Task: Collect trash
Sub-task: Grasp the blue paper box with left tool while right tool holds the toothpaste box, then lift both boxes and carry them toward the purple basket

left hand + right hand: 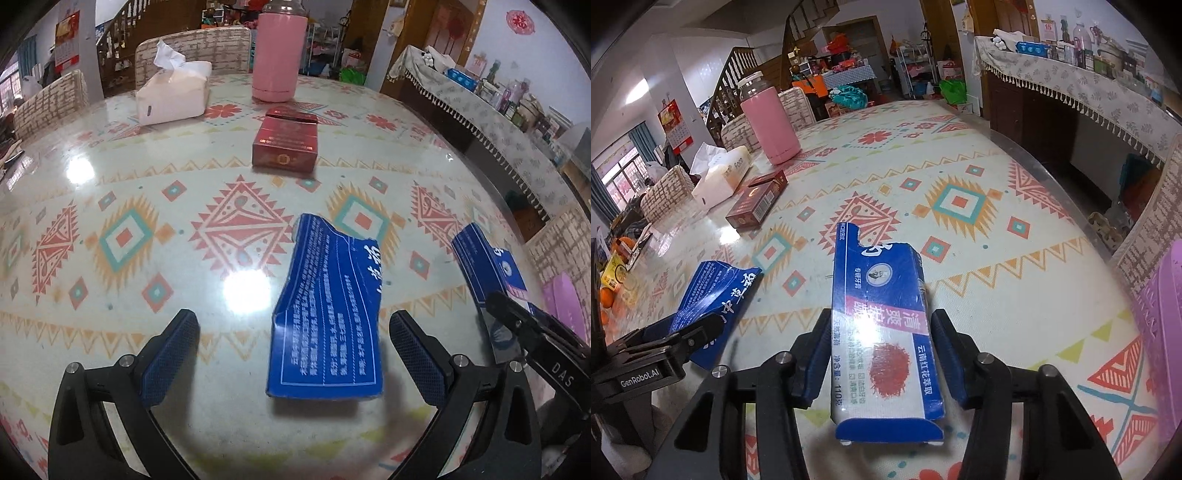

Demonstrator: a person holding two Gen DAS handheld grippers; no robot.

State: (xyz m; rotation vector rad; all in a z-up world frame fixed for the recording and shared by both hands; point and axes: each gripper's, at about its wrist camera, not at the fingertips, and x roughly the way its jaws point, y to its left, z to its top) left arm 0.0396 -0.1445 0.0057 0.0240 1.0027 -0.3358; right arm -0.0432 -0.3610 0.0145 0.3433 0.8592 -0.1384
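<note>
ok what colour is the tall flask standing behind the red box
Pink, with a clear lid; the flask shows best in the left wrist view.

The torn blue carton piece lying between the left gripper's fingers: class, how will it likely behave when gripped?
The torn blue carton piece looks like thin, creased card, so it will probably be light and buckle when squeezed. On the glossy tabletop it may slide before the pads bite.

we see our left gripper (293, 343) spread wide around a torn blue box (327, 314) on the tabletop (110, 184).
</note>
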